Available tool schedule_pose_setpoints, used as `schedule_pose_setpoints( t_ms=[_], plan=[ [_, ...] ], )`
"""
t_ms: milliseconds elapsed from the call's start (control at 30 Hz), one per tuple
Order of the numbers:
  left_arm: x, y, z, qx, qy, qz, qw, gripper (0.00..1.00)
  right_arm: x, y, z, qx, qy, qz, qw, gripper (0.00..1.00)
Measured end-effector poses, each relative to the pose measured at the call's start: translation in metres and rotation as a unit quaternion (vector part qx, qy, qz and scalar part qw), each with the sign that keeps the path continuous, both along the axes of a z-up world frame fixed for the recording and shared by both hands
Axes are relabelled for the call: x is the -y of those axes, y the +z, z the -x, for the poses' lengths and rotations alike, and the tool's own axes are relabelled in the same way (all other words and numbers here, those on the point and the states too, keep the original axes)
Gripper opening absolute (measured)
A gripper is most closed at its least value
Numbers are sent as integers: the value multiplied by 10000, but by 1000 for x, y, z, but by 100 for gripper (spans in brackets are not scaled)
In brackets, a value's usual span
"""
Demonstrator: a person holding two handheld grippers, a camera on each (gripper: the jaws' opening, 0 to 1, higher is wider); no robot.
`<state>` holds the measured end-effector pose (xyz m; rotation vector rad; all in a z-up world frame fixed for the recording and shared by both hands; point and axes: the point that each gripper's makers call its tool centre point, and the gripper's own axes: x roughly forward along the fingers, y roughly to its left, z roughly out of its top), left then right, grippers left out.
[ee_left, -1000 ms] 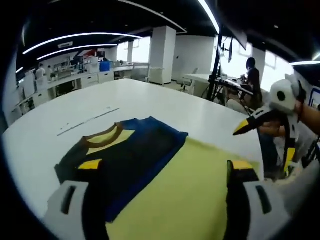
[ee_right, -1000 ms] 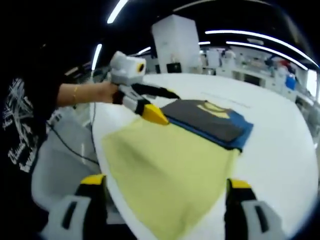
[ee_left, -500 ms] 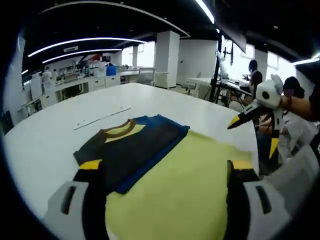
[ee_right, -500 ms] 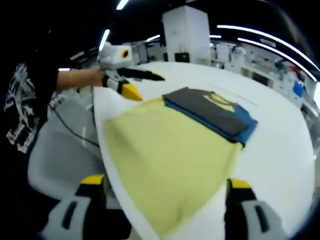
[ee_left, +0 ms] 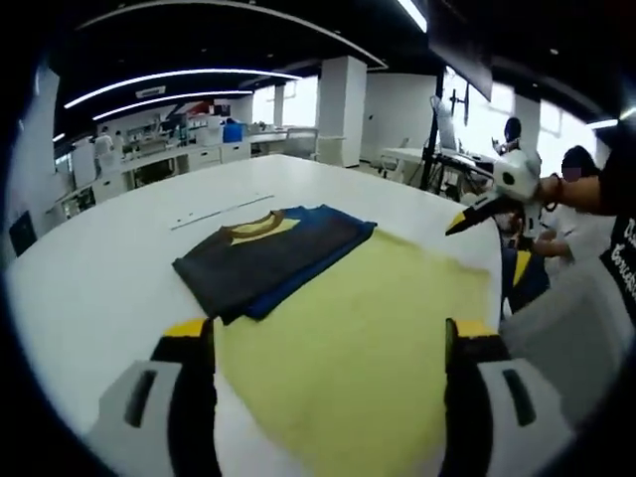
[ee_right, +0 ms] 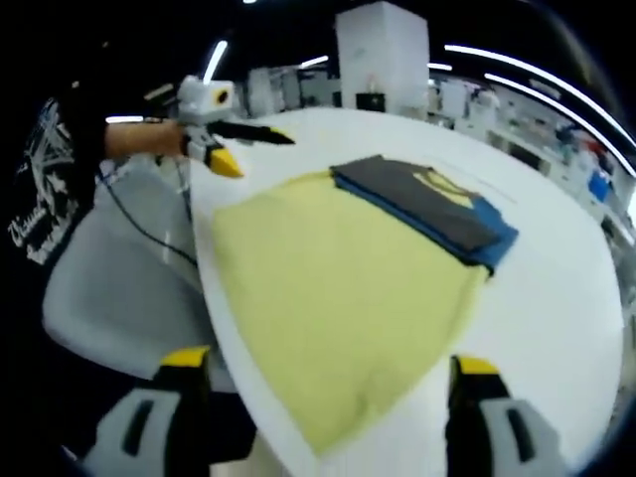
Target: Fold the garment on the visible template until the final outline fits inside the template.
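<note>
While both grippers hang spread and empty, folded garment [ee_left: 270, 260] (dark, blue-edged) on yellow template [ee_left: 368, 348], white table [ee_left: 89, 288].

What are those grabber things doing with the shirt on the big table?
A person holds a gripper in each hand above a white table. A folded dark shirt with blue and yellow parts lies at one end of a yellow sheet, which looks like the folding template. The left gripper and the right gripper are both open and hold nothing. The shirt looks folded small, well within the yellow sheet's outline.
</note>
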<state>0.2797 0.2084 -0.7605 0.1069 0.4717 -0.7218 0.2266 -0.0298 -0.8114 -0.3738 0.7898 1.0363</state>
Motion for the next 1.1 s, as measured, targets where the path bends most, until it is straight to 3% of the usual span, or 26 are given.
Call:
schedule_pose_setpoints(
  t_ms=[167,333,467,600,867,967,1100],
  plan=[
    [-7,-15,17,-216,-60,41,9997,87,0,-5,4,-44,33,14,10000,93],
    [0,-25,38,-456,-309,-20,9985,77,1,-11,9,-75,129,95,9998,88],
    [-1,-33,49,-500,-491,-131,9975,72,1,-15,13,-110,169,136,9997,82],
    [0,-37,59,-596,-588,-31,9965,67,1,-17,15,-81,235,182,9995,77],
    [-11,-58,81,-781,-881,-436,9921,60,3,-20,15,-57,233,215,9995,68],
    [-17,-67,88,-848,-1068,-890,9866,57,5,-22,16,-47,299,260,9992,66],
    [-15,-69,89,-853,-1098,-972,9855,54,8,-27,18,-21,399,396,9984,59]
  ],
)
